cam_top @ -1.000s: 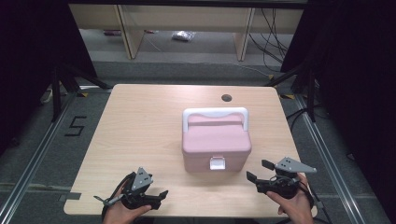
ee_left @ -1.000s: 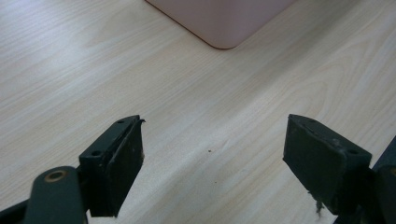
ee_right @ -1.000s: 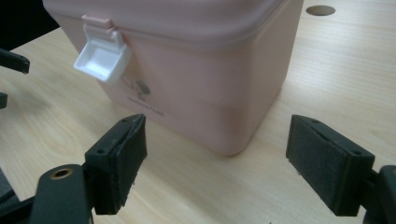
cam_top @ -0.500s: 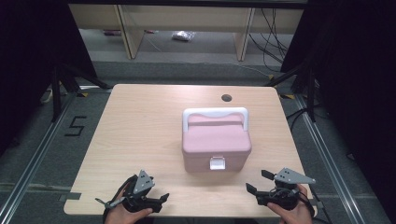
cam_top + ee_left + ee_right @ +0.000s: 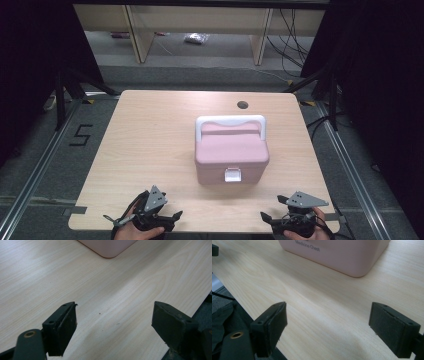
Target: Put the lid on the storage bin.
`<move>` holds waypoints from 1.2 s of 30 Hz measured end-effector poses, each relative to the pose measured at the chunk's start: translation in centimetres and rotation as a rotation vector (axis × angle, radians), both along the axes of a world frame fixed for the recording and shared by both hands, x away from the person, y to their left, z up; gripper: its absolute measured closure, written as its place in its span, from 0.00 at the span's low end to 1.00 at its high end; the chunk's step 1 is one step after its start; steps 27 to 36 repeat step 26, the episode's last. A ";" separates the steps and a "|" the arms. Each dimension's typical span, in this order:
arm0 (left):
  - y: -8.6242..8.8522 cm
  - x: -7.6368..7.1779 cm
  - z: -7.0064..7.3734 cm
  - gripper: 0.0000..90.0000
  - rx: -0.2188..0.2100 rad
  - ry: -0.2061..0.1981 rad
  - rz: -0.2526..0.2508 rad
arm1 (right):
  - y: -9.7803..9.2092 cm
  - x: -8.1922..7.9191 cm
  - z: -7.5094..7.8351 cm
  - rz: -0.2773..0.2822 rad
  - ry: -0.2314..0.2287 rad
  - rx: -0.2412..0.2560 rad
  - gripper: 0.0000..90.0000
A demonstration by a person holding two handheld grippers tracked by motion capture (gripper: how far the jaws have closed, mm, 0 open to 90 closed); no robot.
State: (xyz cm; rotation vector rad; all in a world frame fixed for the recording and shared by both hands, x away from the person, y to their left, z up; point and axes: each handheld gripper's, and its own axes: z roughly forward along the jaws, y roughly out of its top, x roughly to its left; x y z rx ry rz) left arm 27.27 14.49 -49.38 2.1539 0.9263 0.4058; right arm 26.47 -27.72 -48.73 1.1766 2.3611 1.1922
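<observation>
On the pale wooden table, which has a small round hole near its far edge, nothing looks begun yet. Around it lie grey floor, dark curtains at both sides and a low shelf beyond. A pink box sits a little right of the middle, its lid down, its white handle upright and its white latch facing the person. At the near edge the left gripper and right gripper rest well apart from the box, jaws wide and holding nothing. Reaching, unlatching and opening all seem left to do.
</observation>
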 end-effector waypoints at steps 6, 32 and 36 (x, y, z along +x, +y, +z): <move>0.1 0.1 0.0 0.22 -0.003 -0.001 -0.002 | -0.1 -0.6 -0.1 -0.017 -0.001 -0.001 0.18; 0.2 0.4 -0.3 0.22 0.026 0.010 -0.005 | 0.3 -0.9 -0.5 0.018 -0.006 -0.082 0.18; 0.2 0.4 -0.3 0.22 0.026 0.010 -0.005 | 0.3 -0.9 -0.5 0.018 -0.006 -0.082 0.18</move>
